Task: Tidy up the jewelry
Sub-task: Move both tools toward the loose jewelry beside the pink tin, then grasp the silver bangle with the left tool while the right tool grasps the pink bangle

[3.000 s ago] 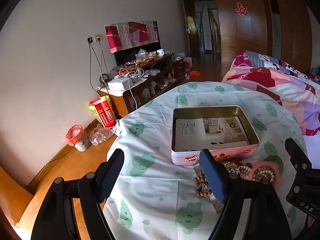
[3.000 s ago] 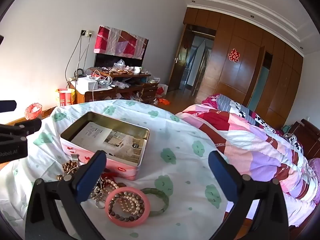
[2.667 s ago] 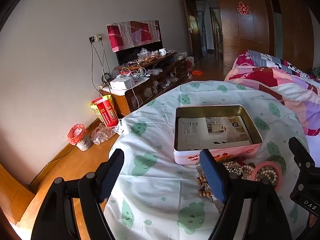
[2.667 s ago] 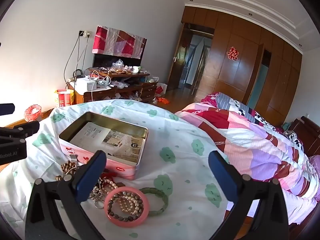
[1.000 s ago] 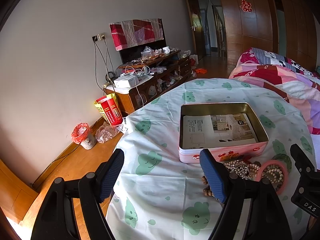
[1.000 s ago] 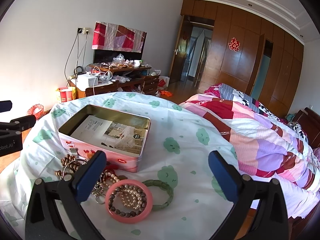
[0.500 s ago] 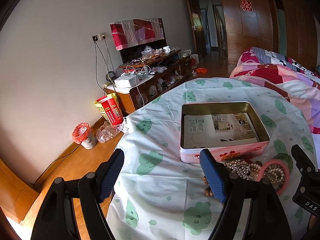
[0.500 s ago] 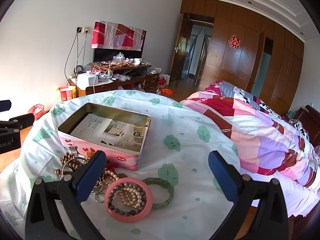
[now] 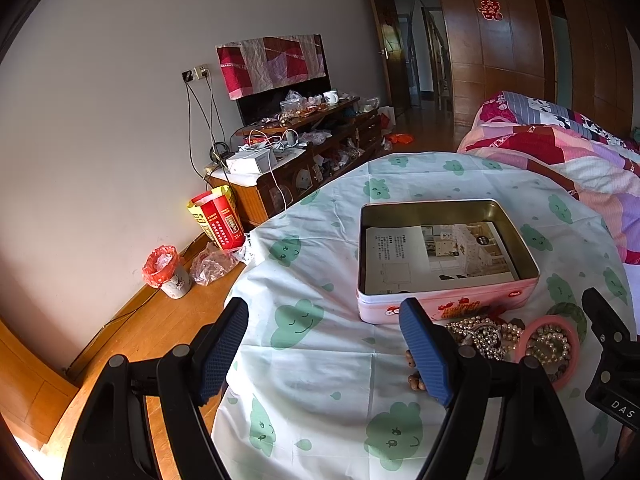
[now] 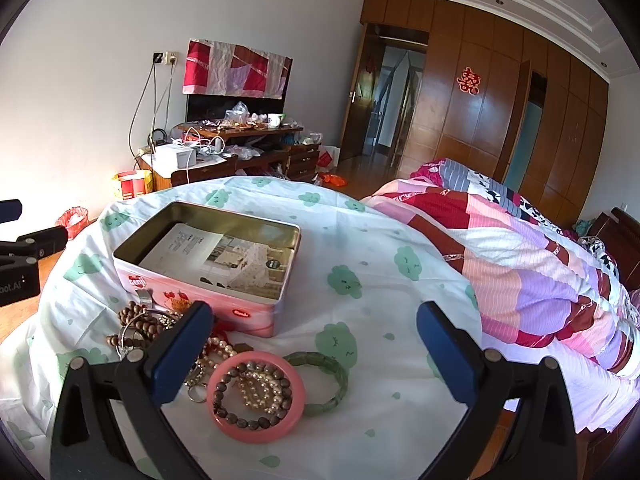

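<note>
Both grippers, left gripper [image 9: 324, 344] and right gripper [image 10: 312, 350], are spread wide and hold nothing, likely poised to pick. The jewelry pile [image 10: 168, 336], with its pink bangle [image 10: 256, 396] and green bracelet [image 10: 324, 380], lies lower left beside the open pink tin [image 10: 208, 256], probably its destination; its logo is too small to read

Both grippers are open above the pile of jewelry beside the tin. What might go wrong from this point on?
1. The brown wooden bead strands, pearl strings and a metal ring lie tangled beside the pink metal tin, so lifting one may drag others.
2. The pink round bangle has bead bracelets lying inside it and touches the green jade-like bangle; a grasp may shift both.
3. The open right gripper hangs above loose white cloud-print cloth, which may bunch.
</note>
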`<state>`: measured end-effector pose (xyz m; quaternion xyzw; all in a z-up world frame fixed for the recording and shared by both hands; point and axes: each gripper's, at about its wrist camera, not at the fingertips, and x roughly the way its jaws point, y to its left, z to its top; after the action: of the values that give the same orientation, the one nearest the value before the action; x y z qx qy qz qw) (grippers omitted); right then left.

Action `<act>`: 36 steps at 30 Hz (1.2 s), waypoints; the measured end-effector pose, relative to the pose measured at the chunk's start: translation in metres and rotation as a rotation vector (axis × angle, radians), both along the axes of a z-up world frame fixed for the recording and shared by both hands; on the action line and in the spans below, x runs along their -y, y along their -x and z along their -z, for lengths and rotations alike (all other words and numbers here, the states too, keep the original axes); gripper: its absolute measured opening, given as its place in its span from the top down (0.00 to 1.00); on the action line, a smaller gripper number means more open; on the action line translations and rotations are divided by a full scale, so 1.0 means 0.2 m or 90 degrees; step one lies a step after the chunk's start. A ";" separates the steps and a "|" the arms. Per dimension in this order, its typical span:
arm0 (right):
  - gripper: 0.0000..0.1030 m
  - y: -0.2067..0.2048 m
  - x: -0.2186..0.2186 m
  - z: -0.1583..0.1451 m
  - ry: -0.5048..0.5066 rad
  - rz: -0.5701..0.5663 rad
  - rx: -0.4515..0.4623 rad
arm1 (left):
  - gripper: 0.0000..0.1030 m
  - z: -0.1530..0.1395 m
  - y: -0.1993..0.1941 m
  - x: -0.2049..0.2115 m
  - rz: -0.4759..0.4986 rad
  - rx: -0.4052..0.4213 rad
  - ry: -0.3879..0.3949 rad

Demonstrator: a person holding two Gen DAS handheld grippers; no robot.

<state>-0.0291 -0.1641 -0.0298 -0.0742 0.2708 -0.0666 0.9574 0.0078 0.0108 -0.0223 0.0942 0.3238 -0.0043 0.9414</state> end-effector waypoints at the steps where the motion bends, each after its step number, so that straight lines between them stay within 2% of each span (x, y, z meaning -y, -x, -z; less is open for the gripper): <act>1: 0.00 0.00 0.00 0.01 -0.001 0.000 0.000 | 0.24 0.00 0.00 0.01 0.001 -0.001 -0.002; 9: 0.00 0.00 0.05 0.08 -0.001 0.011 -0.015 | 0.24 0.06 -0.02 0.04 0.017 -0.028 -0.003; 15: 0.00 -0.02 0.12 0.15 -0.005 0.021 -0.044 | 0.24 0.13 0.00 0.12 0.056 -0.040 0.000; 29: 0.03 -0.03 0.15 0.22 -0.035 0.012 -0.070 | 0.25 0.28 0.01 0.36 0.136 -0.056 -0.055; 30: 0.03 -0.03 0.15 0.22 -0.035 0.011 -0.071 | 0.29 0.29 0.00 0.36 0.140 -0.057 -0.056; 31: 0.03 -0.03 0.15 0.23 -0.034 0.011 -0.072 | 0.41 0.30 -0.01 0.37 0.142 -0.064 -0.059; 32: 0.03 -0.03 0.15 0.23 -0.033 0.011 -0.072 | 0.49 0.32 -0.03 0.37 0.147 -0.076 -0.054; 33: 0.03 -0.03 0.15 0.23 -0.034 0.012 -0.072 | 0.62 0.33 -0.04 0.37 0.151 -0.084 -0.048; 34: 0.04 -0.03 0.16 0.24 -0.035 0.012 -0.073 | 0.70 0.35 -0.05 0.36 0.159 -0.091 -0.037; 35: 0.05 -0.04 0.16 0.24 -0.034 0.012 -0.076 | 0.73 0.35 -0.04 0.37 0.166 -0.093 -0.028; 36: 0.06 -0.04 0.16 0.25 -0.035 0.012 -0.079 | 0.82 0.34 -0.04 0.37 0.172 -0.093 -0.022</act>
<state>-0.0206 -0.1956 -0.0798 -0.0495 0.3320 -0.0636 0.9398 0.0160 -0.0628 -0.0911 0.1524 0.3758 -0.1322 0.9045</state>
